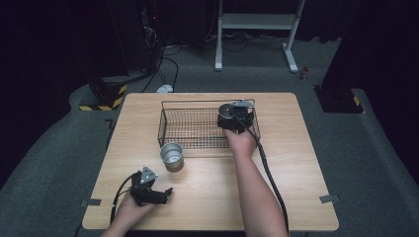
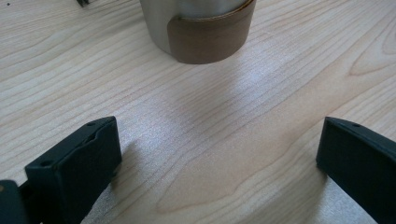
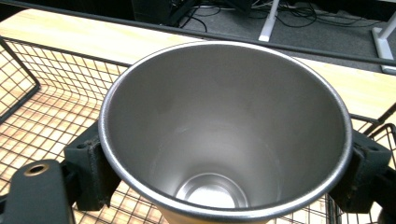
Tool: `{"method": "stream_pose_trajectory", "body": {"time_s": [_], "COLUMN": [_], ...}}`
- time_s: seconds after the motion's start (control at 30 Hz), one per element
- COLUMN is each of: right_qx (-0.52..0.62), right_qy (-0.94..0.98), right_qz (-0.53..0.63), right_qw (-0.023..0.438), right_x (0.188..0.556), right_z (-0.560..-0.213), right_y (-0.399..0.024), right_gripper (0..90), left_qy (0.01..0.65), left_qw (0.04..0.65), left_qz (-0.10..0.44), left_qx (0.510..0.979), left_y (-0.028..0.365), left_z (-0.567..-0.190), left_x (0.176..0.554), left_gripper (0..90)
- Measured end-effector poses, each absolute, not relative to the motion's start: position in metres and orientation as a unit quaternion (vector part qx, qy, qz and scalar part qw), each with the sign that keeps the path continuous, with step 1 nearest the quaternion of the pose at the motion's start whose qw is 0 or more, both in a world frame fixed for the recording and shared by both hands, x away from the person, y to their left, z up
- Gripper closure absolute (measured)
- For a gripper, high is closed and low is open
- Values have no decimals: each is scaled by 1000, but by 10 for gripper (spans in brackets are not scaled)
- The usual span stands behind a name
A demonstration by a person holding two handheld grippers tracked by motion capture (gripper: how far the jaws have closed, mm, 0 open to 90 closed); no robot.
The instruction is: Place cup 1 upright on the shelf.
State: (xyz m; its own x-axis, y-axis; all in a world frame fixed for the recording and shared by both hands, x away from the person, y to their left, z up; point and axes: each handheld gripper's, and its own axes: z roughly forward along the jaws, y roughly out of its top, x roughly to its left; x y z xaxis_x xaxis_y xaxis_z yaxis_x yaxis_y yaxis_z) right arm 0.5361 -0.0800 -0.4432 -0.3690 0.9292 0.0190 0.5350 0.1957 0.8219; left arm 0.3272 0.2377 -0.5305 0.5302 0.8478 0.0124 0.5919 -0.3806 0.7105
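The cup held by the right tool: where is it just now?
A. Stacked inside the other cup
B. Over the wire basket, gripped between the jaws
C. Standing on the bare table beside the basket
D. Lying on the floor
B: the right tool has a jaw on each side of the cup, with the basket mesh beneath it; the other cup stands alone on the table.

My tongs: black jaws, both. Cup (image 3: 224, 135) in my right tongs (image 3: 224, 177): plain silver steel inside. Second cup (image 1: 172, 156) on table: silver, brown band at base. Basket (image 1: 195, 129): black wire, square grid. Table (image 1: 207, 192): pale wood grain. Floor: grey carpet.
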Motion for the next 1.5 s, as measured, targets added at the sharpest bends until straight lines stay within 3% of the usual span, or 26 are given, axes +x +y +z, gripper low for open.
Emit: {"method": "stream_pose_trajectory", "body": {"time_s": [1.5], "right_qx": [502], "right_qy": [751], "right_qz": [355], "right_qw": [243], "right_x": [533], "right_z": [-458], "right_y": [-78], "right_gripper": [135], "left_qy": [446], "left_qw": [335], "left_qz": [188], "left_qx": [808], "left_y": [237], "left_z": [-531], "left_x": [326], "left_gripper": [3]}}
